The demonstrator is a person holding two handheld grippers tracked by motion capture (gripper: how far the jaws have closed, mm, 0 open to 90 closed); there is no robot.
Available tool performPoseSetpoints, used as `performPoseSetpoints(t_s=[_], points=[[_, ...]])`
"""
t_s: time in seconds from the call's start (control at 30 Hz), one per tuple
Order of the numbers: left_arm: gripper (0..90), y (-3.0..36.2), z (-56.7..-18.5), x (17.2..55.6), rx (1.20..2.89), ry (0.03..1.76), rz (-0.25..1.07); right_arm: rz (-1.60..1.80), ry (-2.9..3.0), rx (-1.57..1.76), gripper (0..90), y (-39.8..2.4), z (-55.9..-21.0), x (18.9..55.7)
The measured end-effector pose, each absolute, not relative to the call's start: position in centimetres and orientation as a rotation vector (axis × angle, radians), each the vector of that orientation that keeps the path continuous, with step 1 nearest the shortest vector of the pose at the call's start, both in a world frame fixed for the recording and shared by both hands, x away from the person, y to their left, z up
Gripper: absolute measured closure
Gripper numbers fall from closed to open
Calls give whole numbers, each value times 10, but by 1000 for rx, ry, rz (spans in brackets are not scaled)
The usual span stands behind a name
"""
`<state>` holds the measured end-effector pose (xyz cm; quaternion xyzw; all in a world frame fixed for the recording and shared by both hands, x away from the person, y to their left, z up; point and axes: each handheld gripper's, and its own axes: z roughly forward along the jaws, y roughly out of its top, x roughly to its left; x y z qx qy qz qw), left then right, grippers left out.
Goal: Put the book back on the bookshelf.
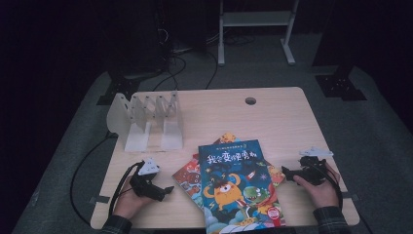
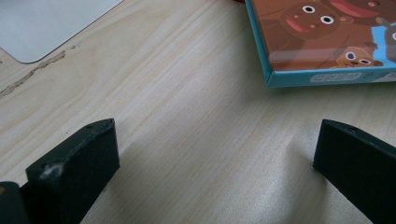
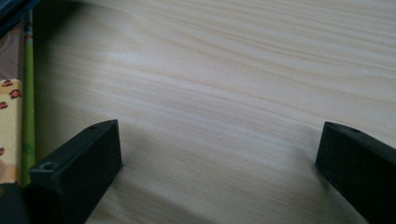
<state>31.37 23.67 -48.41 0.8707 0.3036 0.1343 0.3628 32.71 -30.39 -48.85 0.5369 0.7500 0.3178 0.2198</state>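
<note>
Picture books (image 1: 239, 187) stacked at the near middle of the table (image 1: 272, 117), not yet gripped by either hand-held gripper.

Left gripper (image 1: 166, 191) is rested low on the wood at the stack's left, its jaws spread wide and nothing held between them; in the left gripper view, a blue-edged book corner (image 2: 327, 42) is seen just ahead of its two black fingertips (image 2: 77, 163). Right gripper (image 1: 286, 172) is likewise held fully open and empty, near the stack's right edge, where a green book edge (image 3: 28, 93) is seen in the right gripper view. The work is judged to be at its start: an approach to the top book. A closing-in on a book edge is called for next. A white slotted book rack (image 1: 148, 119) is stood at the far left, well apart; nothing is seen in the way.
</note>
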Motion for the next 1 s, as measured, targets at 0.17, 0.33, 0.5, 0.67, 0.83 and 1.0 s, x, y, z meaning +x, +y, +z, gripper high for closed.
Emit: performPoseSetpoints(t_s=[0.17, 0.33, 0.5, 0.67, 0.83, 1.0], points=[[0, 237, -484, 314, 2240, 784, 347, 902, 2061, 1473, 107, -307, -488, 325], [0, 238, -484, 312, 2241, 787, 351, 915, 2052, 1465, 196, -308, -487, 324], [100, 240, -481, 311, 2238, 773, 344, 924, 2061, 1449, 373, -307, -483, 322], [252, 243, -476, 313, 2217, 786, 312, 948, 2063, 1477, 543, -309, -479, 321], [533, 243, -469, 311, 2207, 787, 317, 990, 2062, 1484, 769, -310, -468, 320], [829, 245, -458, 307, 2197, 805, 304, 1047, 2066, 1470, 893, -308, -459, 319]])
